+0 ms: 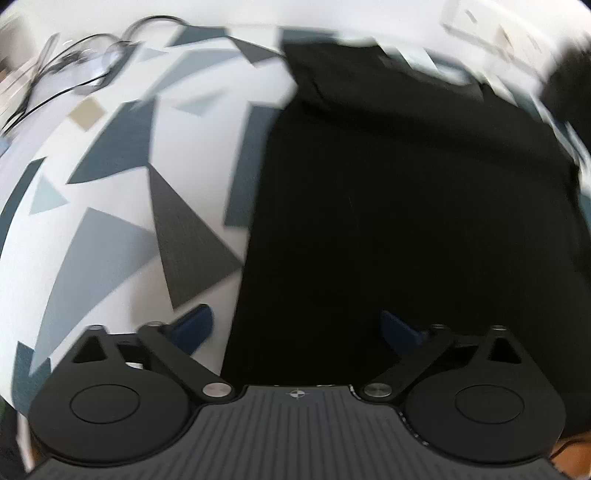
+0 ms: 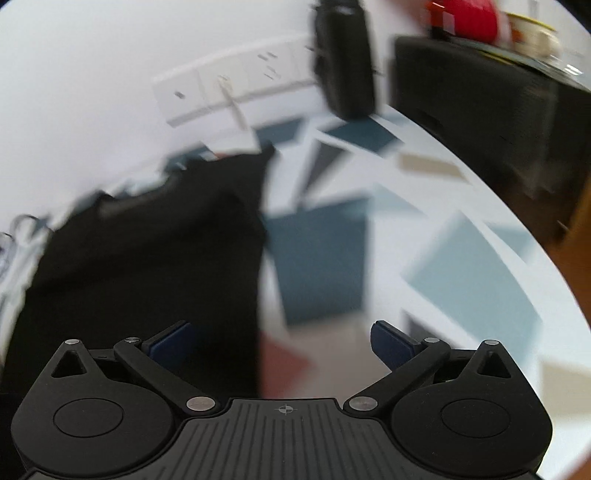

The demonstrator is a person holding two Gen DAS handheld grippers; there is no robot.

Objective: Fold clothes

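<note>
Blurring from motion softens both wrist views, most of all along their upper edges, so fine detail is hard to read. A black garment (image 1: pixel 406 206) lies spread flat on a table covered with a white cloth (image 1: pixel 122 206) printed with grey, blue and tan triangles and angular patches. Its fabric is so dark that no seams, folds or buttons can be made out; it reads as one solid black shape. Whether it is a shirt or trousers cannot be told. Its near end is cut off behind the gripper bodies in both views.

From the left wrist camera, the garment fills the middle and right of the view, with its long left edge running away from the camera. The left gripper (image 1: pixel 297 328) hovers over that edge with its jaws wide apart and nothing between them; one blue pad (image 1: pixel 194 325) sits over the patterned cloth, the other over the black fabric.

From the right wrist camera, the same garment (image 2: pixel 147 258) lies to the left, its right edge running straight up the view. The right gripper (image 2: pixel 282 341) is also spread wide and holds nothing, with its left pad over the garment and its right pad over the cloth.

Beyond the table, thin dark cables (image 1: pixel 74 70) lie at the far left corner. A white wall panel (image 2: pixel 229 92), a smeared black object (image 2: pixel 345 62) and a dark box (image 2: pixel 480 110) with something red (image 2: pixel 467 16) on top are too blurred to identify.
</note>
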